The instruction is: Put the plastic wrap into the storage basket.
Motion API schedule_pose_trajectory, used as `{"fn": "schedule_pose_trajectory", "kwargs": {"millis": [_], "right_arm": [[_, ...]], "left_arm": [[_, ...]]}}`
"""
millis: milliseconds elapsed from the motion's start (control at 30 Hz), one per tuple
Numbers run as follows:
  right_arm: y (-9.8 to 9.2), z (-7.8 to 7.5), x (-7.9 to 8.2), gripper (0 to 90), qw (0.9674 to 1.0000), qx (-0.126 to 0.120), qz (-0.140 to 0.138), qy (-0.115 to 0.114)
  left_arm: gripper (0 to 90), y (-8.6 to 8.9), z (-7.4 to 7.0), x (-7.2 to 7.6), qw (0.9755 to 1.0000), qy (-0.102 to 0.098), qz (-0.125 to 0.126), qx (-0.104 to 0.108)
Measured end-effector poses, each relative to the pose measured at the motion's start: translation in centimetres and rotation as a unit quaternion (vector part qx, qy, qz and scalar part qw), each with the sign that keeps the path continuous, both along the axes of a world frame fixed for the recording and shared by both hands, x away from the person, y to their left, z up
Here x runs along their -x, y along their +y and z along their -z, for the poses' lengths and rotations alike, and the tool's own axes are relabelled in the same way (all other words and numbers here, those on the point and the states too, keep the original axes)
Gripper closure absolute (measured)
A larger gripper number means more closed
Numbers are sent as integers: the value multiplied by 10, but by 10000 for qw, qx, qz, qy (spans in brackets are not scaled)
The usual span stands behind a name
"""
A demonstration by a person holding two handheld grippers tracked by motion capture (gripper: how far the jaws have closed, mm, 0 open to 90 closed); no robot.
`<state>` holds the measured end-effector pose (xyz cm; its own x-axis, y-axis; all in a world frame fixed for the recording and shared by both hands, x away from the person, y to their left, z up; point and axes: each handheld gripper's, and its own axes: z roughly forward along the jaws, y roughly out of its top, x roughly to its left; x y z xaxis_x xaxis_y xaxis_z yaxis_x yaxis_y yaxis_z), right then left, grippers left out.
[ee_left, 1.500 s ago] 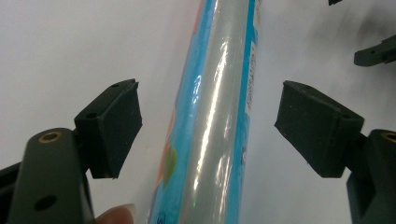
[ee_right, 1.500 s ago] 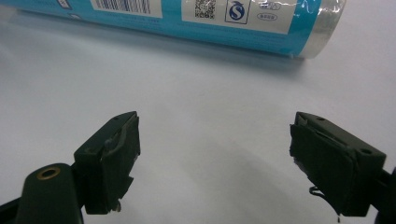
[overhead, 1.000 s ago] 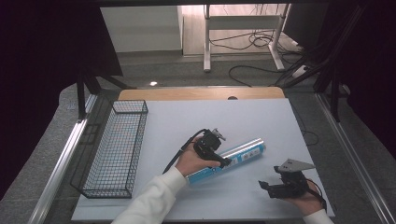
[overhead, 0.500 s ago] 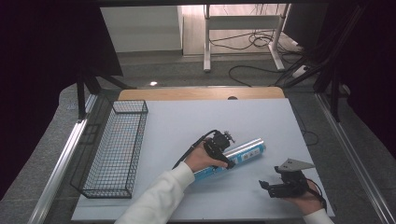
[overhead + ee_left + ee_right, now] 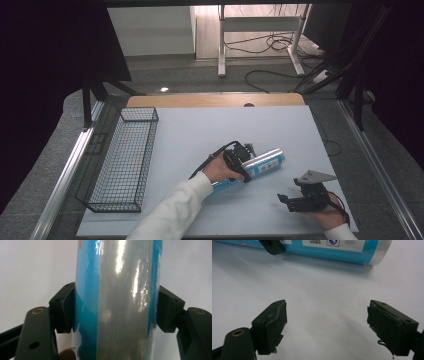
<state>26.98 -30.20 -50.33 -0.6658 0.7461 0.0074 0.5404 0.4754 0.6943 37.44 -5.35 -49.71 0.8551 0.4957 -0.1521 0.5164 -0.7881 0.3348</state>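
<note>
**Left jaws closing on the tube**

My left gripper [image 5: 246, 159] sits across the tube [image 5: 260, 164], which lies on its side on the white table [image 5: 200, 135], near the front and right of the middle. I came at it crosswise, so each pad meets one flank of the round body; along its length there would be nothing to pinch. My left jaws have just been closing, and in the left gripper view the tube [image 5: 117, 300] stands between them with both pads against its sides. I read that as a grasp taken, though the tube looks to be lying on the table, not lifted.

The tube is a long cylinder in glossy film, blue with a silvery strip that throws back glare. That skin looks slick and the curve gives each pad little to meet, so I judge a mid-body hold the safest.

My right gripper [image 5: 299, 201] rests near the front right edge, well apart from the tube, its jaws spread wide with nothing between them. Its black pads [image 5: 272, 322] look scuffed.

The wire basket [image 5: 125, 165], an open black mesh, stands along the left side, a likely place for the tube.
</note>
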Motion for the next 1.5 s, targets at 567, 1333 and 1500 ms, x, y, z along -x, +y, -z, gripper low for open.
{"fn": "schedule_pose_trajectory", "kwargs": {"millis": [567, 1333, 1500], "right_arm": [[-2, -1, -1, 165, 10000, -66, 23, -23], [-3, -4, -1, 165, 9999, -134, 33, -36], [-3, -6, -1, 164, 9998, -195, 24, -77]], "left_arm": [[315, 4, -7, -1, 9999, -66, -97, -22], [315, 72, -66, -3, 9964, -358, -719, 263], [316, 97, -76, -3, 9938, -417, -965, 354]]}}
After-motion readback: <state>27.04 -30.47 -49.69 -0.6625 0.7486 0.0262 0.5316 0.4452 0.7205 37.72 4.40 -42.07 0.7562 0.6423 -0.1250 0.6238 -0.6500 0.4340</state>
